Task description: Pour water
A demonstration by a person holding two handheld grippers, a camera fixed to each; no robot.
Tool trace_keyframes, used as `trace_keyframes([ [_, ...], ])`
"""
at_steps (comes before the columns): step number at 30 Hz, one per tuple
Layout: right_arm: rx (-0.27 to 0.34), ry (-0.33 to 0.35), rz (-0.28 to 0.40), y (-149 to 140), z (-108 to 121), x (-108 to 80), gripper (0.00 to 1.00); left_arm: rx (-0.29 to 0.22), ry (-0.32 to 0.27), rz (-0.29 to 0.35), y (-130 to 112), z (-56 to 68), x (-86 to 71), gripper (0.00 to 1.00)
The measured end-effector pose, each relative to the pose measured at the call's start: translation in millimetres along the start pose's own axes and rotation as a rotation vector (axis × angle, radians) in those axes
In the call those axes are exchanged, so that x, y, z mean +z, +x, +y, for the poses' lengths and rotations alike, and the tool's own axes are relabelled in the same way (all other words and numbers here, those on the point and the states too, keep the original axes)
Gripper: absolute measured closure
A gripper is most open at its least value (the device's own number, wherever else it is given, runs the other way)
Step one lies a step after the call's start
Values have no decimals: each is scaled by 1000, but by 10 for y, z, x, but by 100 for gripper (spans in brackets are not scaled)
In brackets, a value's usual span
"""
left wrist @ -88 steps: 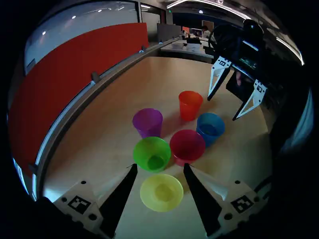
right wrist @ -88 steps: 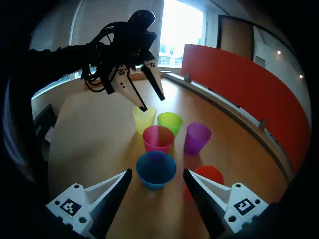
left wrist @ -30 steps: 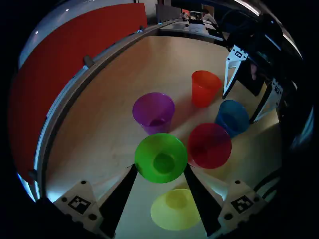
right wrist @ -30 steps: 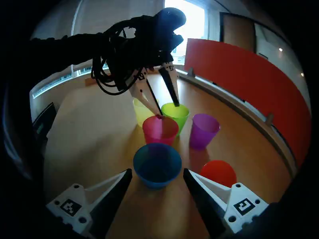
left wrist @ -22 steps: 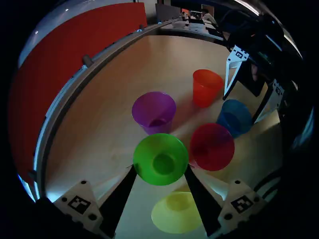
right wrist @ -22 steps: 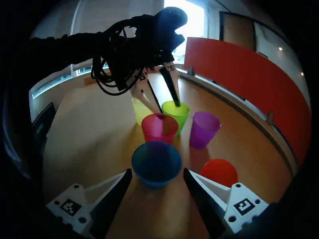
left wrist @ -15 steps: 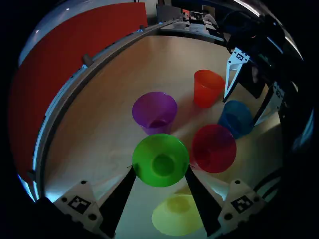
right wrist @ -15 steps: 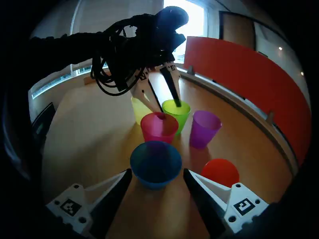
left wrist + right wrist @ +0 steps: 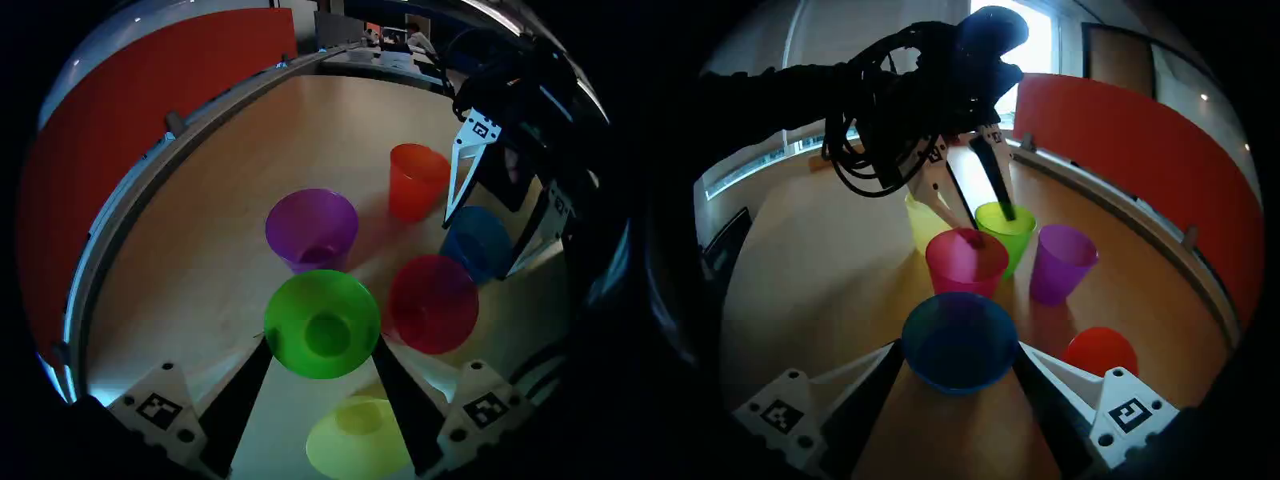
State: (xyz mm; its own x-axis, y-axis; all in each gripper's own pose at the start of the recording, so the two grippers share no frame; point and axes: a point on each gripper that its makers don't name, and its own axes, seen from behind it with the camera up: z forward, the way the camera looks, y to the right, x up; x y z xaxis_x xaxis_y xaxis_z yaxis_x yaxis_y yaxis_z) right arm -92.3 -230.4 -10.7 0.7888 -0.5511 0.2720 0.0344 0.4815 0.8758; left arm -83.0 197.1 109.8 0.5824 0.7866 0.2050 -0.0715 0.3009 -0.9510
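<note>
Several coloured plastic cups stand clustered on a wooden table. In the left gripper view the green cup (image 9: 322, 324) sits between the fingers of my left gripper (image 9: 320, 350), its rim covering both fingertips; the jaws stand wide. The yellow cup (image 9: 360, 438) lies nearer, under the gripper. In the right gripper view the blue cup (image 9: 960, 342) fills the gap of my open right gripper (image 9: 958, 356). Beyond it, the left gripper (image 9: 992, 226) straddles the green cup (image 9: 1006, 228). The right gripper (image 9: 478, 250) flanks the blue cup (image 9: 480, 240).
The purple cup (image 9: 312, 228), red cup (image 9: 432, 304) and orange cup (image 9: 416, 180) stand close around. A red partition (image 9: 144, 112) with a metal rail runs along one table edge. A sleeved arm with cables (image 9: 840, 104) holds the left gripper. Bare tabletop (image 9: 816, 240) lies beside the cups.
Both grippers have moved forward: the left from the yellow cup to around the green one, the right closer around the blue cup. Neither pair of jaws has changed width.
</note>
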Motion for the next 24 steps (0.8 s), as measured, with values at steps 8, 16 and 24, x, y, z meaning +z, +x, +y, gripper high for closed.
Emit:
trace_keyframes([
  [8, 29, -7, 10, -1, 6, 73, 5, -1, 19, 16, 29, -44, 31, 14],
  [16, 43, -7, 13, -12, 7, 79, 10, 5, 35, 27, 25, -69, 44, 15],
  [24, 48, -5, 15, -23, 0, 64, 11, -34, 21, 46, 39, -53, 49, 15],
])
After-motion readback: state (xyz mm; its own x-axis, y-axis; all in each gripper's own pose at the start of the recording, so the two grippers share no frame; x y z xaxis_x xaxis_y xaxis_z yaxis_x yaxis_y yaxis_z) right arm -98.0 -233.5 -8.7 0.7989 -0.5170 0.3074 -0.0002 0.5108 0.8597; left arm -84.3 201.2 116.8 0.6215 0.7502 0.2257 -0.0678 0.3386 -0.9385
